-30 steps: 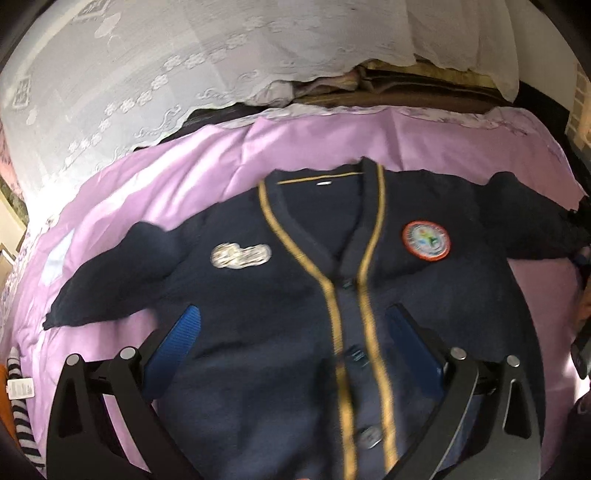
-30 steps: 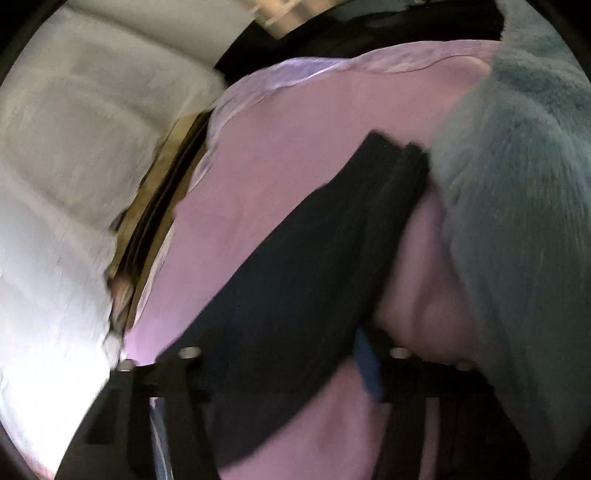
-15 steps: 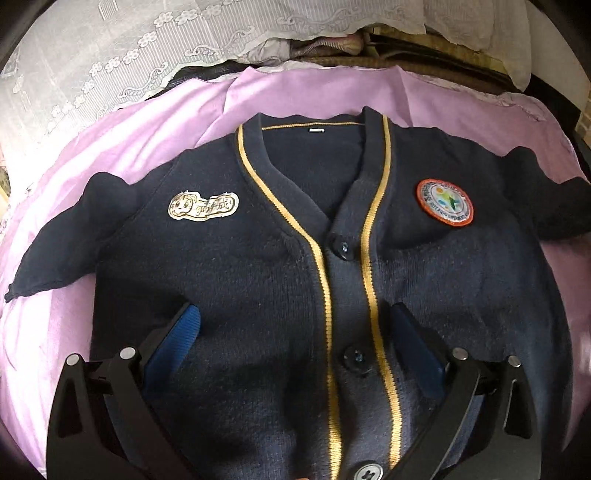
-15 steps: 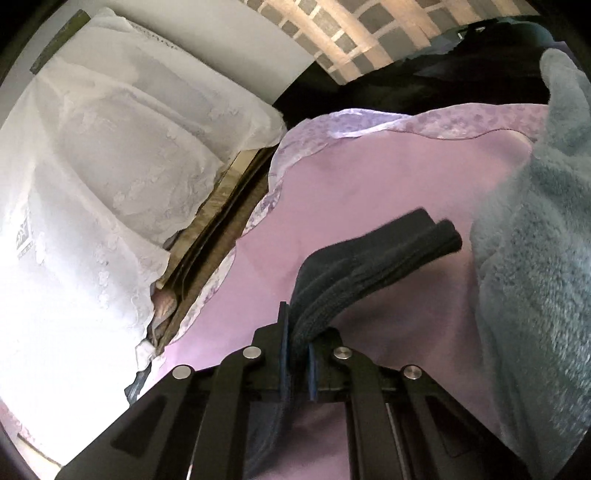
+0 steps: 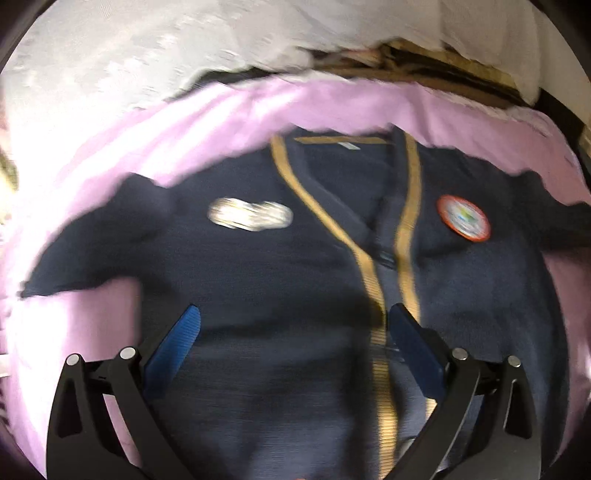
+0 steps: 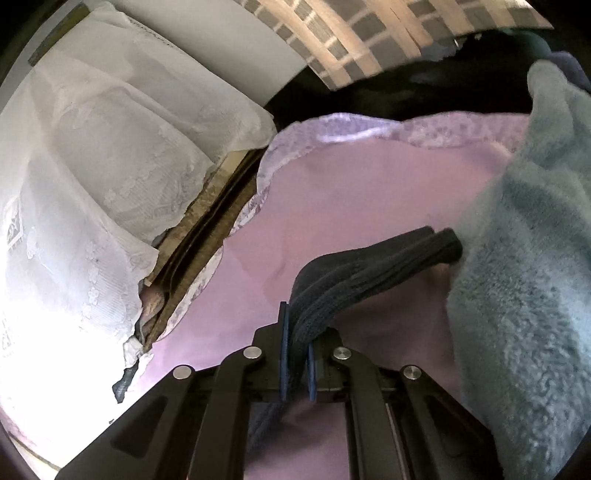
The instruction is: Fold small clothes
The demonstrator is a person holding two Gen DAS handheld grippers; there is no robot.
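pink-lilac cloth sheet [image 6: 369, 192] is spread flat as the base | white lace fabric [image 6: 110, 166] is draped at its far edge | fluffy pale-blue fleece [image 6: 528, 258] is piled at one side | beige-and-grey checked cloth [image 6: 369, 33] is seen behind

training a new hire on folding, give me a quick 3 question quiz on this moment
1. True or false: the right tool is shut on the cardigan sleeve.
2. Which colour is the sheet under the cardigan: A white, B pink, C green?
3. Fill in: the left tool is ___ above the cardigan front.

Key: 1 true; 2 B; 3 open
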